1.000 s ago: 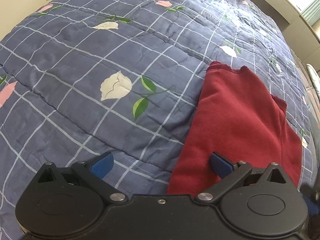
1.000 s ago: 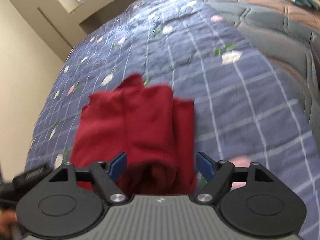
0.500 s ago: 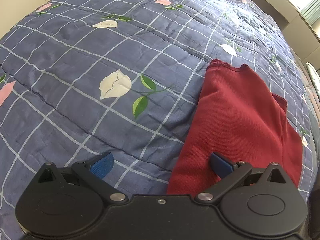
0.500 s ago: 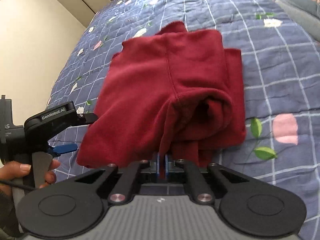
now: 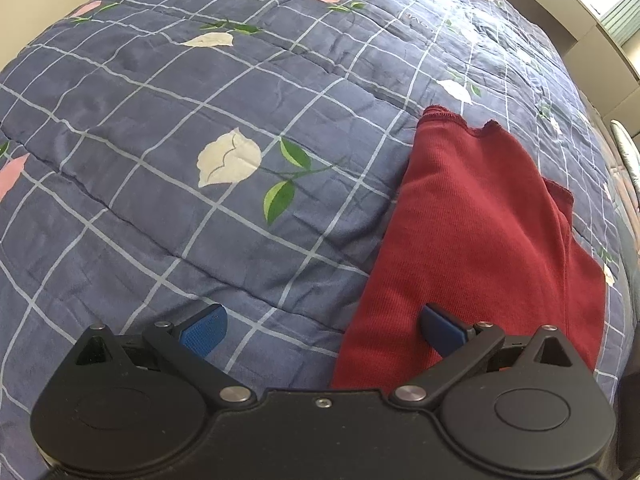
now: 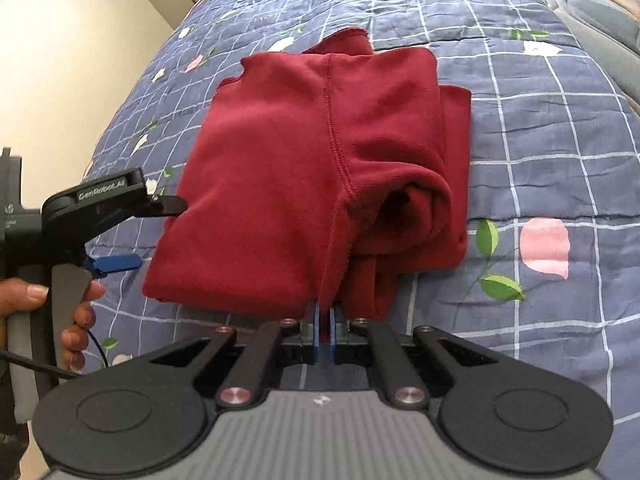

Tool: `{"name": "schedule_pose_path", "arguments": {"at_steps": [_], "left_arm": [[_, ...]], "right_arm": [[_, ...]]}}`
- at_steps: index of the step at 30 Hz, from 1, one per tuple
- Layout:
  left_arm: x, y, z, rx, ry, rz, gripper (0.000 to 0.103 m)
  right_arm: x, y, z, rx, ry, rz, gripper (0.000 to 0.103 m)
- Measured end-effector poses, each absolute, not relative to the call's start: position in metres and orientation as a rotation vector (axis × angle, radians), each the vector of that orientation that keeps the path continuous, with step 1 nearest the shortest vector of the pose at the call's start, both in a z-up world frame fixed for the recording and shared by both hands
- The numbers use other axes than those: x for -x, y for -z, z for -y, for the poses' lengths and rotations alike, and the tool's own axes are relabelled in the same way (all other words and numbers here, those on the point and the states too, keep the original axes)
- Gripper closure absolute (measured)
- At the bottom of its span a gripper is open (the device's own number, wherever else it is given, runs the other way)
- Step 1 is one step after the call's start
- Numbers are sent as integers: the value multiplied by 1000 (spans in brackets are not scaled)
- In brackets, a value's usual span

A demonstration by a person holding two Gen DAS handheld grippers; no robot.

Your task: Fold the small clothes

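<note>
Pinching the near edge of the red cloth [image 6: 320,160], the right gripper [image 6: 323,330] has its two blue pads squeezed almost together, with a thin bit of the seam caught between them. The cloth lies just ahead of this gripper on the blue flower blanket [image 6: 560,128], already doubled over, with a puffy roll of loose layers just to the right of the pads. The left gripper [image 5: 320,328] is wide open and holds nothing; one blue pad sits over the bare blanket and the other over the corner of the red cloth nearest it. In the right view that gripper shows off to the left, held by a hand [image 6: 60,312]. Here is what could go wrong. The pads may have only the top layer, so a pull could drag that layer away and undo the folded pile. The puffy roll could flop open and make a lumpy fold. With the other corner not held, one side may stay behind and the cloth could twist. The grip is very small, so the edge could slip out. The soft blanket could bunch up under it too.
</note>
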State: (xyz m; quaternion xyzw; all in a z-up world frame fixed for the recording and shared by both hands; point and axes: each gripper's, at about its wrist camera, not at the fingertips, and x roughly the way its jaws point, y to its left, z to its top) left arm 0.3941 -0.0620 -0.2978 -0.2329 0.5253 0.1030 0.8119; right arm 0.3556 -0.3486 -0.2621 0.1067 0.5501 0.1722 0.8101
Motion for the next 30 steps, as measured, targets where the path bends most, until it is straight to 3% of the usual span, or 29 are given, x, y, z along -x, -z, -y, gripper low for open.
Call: {"name": "schedule_pose_path", "arguments": {"at_steps": [6, 9, 12, 13, 14, 21, 22, 30], "left_arm": [[-395, 299, 60, 497, -217, -1123, 1], [-395, 299, 60, 500, -218, -1123, 1], [-395, 300, 60, 505, -216, -1124, 1], [-396, 300, 60, 506, -216, -1125, 1], [-396, 300, 59, 507, -215, -1125, 1], [-397, 300, 58, 496, -205, -1129, 1], [-396, 301, 58, 496, -205, -1129, 1], [-397, 300, 58, 493, -204, -1129, 1]], "right_arm": [[-364, 268, 350, -239, -384, -1199, 95], [-364, 267, 350, -238, -374, -1203, 86], [-363, 269, 355, -279, -383, -1225, 46], [-363, 269, 357, -289, -381, -1232, 28], [-363, 268, 359, -287, -369, -1234, 21], [-365, 256, 392, -284, -260, -1190, 6], [-367, 254, 397, -288, -234, -1174, 0], [-389, 255, 413, -353, -54, -1109, 0]]}}
